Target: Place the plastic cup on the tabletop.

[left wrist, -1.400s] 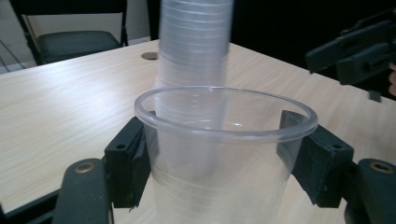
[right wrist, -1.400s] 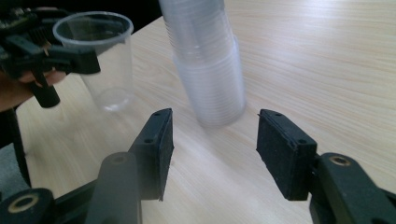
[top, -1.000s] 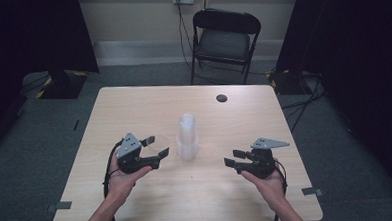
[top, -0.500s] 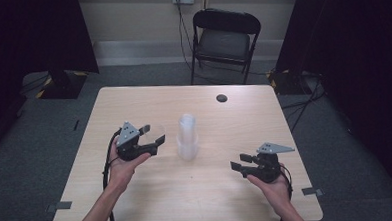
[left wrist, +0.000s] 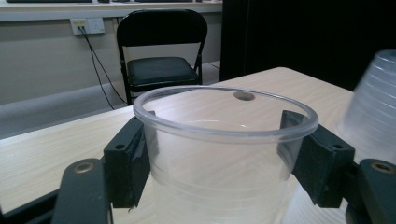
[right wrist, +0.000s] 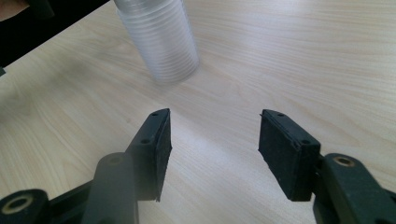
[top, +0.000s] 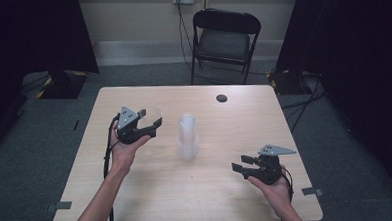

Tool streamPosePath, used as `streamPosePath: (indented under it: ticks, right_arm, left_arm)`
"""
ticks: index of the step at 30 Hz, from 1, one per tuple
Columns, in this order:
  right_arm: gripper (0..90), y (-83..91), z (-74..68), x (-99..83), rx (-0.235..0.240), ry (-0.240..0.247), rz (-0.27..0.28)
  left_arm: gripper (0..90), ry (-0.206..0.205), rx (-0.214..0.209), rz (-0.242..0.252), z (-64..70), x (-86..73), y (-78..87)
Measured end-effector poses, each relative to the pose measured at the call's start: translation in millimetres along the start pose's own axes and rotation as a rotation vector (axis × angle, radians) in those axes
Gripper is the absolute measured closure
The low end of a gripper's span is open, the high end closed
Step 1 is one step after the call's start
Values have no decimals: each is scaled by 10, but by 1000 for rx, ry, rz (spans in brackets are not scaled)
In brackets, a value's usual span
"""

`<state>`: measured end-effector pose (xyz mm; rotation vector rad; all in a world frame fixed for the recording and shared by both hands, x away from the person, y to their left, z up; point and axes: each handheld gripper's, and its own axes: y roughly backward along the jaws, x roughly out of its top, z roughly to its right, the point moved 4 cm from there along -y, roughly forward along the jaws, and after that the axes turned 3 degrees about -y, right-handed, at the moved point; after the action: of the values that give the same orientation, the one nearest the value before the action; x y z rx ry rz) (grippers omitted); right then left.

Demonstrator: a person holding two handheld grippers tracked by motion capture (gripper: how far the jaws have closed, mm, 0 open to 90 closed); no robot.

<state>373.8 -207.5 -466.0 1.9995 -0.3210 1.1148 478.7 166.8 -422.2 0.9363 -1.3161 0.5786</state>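
One clear plastic cup (top: 151,114) is seen from the high view, held upright between the jaws of the left gripper (top: 150,123), left of the middle of the wooden table (top: 137,193). Compared with half a second and a full second before, this gripper has been carried away from the near edge toward the far left part of the table, and the cup has gone with it. A stack of clear cups (top: 187,137) stands upside down near the table's centre, apart from both grippers, where it stood before. The right gripper (top: 242,164) has been drawn back toward the near right corner, with nothing between its jaws. A small dark hole (top: 221,98) is seen near the far edge, and a black folding chair (top: 224,39) beyond it.

From the left gripper view, the cup (left wrist: 219,154) is shown gripped on both sides just under its rim, mouth up; the stack (left wrist: 373,112) is blurred at the right edge.

From the right gripper view, the right gripper (right wrist: 212,149) is shown with jaws spread and nothing held above bare wood; the stack (right wrist: 159,39) lies ahead of them.

It is judged that one cup has been separated from the stack and is being taken somewhere to be set down, while the free gripper is cleared out of the way.
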Motion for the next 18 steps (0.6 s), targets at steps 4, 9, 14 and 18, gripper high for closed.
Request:
streamPosePath:
  ticks: [4, 9, 14, 18]
  right_arm:
    - [441, -8, -3, -6, 5, 0, -2]
    - [441, -19, -28, -15, 9, 3, -6]
    - [441, -38, -25, -18, 8, 4, -11]
    - [441, -59, -29, -27, 13, 7, -28]
  left_arm:
    - [286, -26, -4, -23, -5, -54, -85]
    - [285, 1, 3, -57, -70, -192, -202]
    - [283, -16, 9, -93, -111, -284, -276]
    - [284, 9, 21, -113, -155, -353, -309]
